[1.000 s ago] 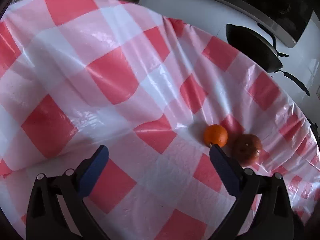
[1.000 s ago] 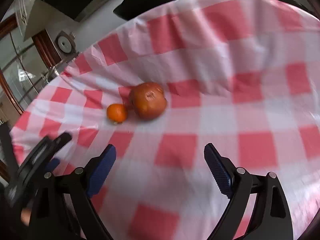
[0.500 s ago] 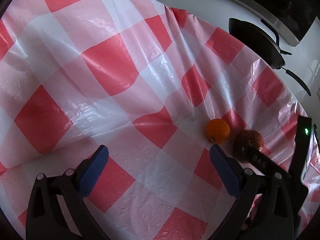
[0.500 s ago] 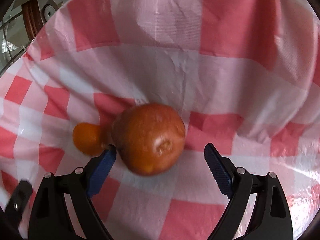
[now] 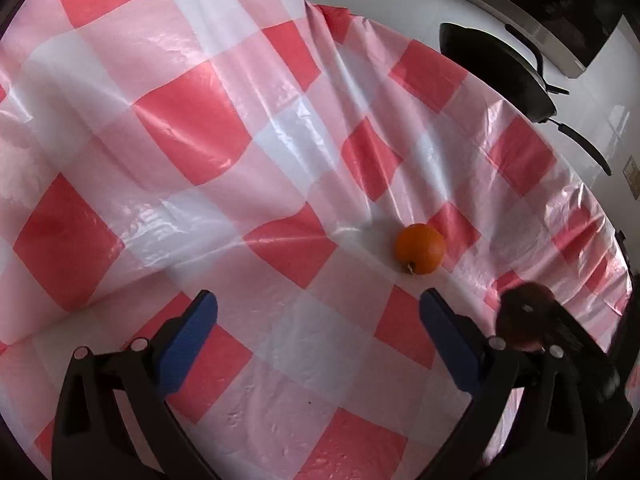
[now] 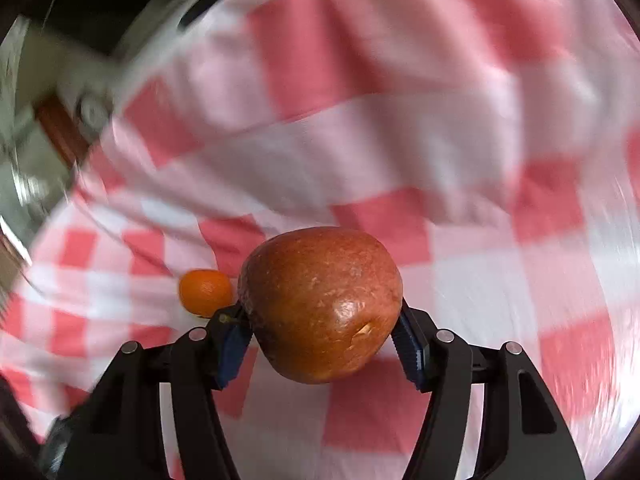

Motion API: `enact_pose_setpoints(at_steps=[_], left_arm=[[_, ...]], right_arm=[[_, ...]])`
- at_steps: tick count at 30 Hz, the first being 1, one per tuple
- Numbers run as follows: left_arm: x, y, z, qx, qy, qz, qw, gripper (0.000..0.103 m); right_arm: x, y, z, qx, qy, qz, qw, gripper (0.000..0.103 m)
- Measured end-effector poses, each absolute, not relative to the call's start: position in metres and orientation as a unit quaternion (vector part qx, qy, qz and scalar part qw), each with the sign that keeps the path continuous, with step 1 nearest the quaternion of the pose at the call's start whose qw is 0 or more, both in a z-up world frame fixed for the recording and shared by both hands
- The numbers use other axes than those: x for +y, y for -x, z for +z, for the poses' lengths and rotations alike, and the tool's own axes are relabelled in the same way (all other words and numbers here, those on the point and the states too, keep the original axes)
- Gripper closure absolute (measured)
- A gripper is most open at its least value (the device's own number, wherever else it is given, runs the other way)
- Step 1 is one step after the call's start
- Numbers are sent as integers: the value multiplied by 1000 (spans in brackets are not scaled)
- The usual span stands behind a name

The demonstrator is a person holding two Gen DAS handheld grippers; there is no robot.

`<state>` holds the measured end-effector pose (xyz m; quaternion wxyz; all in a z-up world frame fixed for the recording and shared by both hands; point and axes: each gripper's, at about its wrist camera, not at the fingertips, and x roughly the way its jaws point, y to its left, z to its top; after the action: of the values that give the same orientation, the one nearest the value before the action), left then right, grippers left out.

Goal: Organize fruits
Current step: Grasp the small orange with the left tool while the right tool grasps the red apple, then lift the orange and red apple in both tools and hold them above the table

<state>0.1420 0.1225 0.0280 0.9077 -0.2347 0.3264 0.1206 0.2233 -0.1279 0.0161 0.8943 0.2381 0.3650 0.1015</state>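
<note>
A red-brown round fruit [image 6: 320, 300] sits between the blue pads of my right gripper [image 6: 320, 322]. Its jaws are closing and both pads press on the fruit's sides. Just left of and behind that fruit, a small orange [image 6: 204, 292] lies on the red-and-white checked tablecloth [image 6: 400, 140]. In the left wrist view the orange [image 5: 419, 249] lies just beyond my right-hand fingertip [image 5: 434, 304]. My left gripper [image 5: 318, 300] stands open over the cloth with nothing between its fingers. The right gripper [image 5: 560, 336] shows there as a dark blur at the right edge, with the red-brown fruit [image 5: 520, 300] dim at its tip.
A black pan [image 5: 496, 72] with a long handle stands on the white counter [image 5: 380, 8] beyond the cloth's far edge. The plastic cloth [image 5: 200, 140] is wrinkled and bulges at the left. A round metal fitting [image 6: 92, 108] shows at the far left.
My right gripper moved in onto the red-brown fruit and its jaws closed from wide open onto the fruit's sides. In the left wrist view it came in from the right. The left gripper barely moved.
</note>
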Motion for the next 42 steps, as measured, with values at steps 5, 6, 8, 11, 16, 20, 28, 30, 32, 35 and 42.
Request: enact_pose_setpoints(at_steps=[5, 6, 8, 11, 16, 20, 28, 30, 32, 35, 42], left_arm=[[107, -148, 29, 328, 215, 98, 914, 2], [103, -151, 29, 332, 213, 89, 914, 2], [96, -155, 29, 333, 204, 83, 917, 2], [87, -165, 30, 332, 194, 68, 921, 2], [78, -200, 28, 338, 187, 61, 920, 2], [65, -228, 28, 345, 162, 67, 922, 2], [53, -273, 13, 414, 128, 78, 898, 30], [47, -275, 13, 417, 104, 81, 899, 43], [46, -276, 14, 416, 104, 76, 900, 54], [50, -273, 17, 406, 120, 60, 904, 58], [41, -223, 52, 301, 116, 65, 944, 58]], right_arm=[[-160, -205, 14, 331, -315, 40, 888, 41], [-166, -208, 14, 323, -317, 27, 891, 41], [-169, -200, 17, 313, -319, 12, 895, 41], [-172, -198, 14, 311, -337, 0, 889, 41], [-175, -205, 11, 311, -334, 4, 890, 41], [-173, -205, 14, 311, -329, 6, 892, 41], [-175, -204, 13, 313, -325, 10, 892, 41], [-175, -204, 14, 314, -319, 12, 894, 41], [-176, -203, 14, 314, -317, 14, 895, 41], [-177, -202, 14, 315, -318, 17, 894, 41], [-173, -202, 16, 319, -300, 29, 899, 41]])
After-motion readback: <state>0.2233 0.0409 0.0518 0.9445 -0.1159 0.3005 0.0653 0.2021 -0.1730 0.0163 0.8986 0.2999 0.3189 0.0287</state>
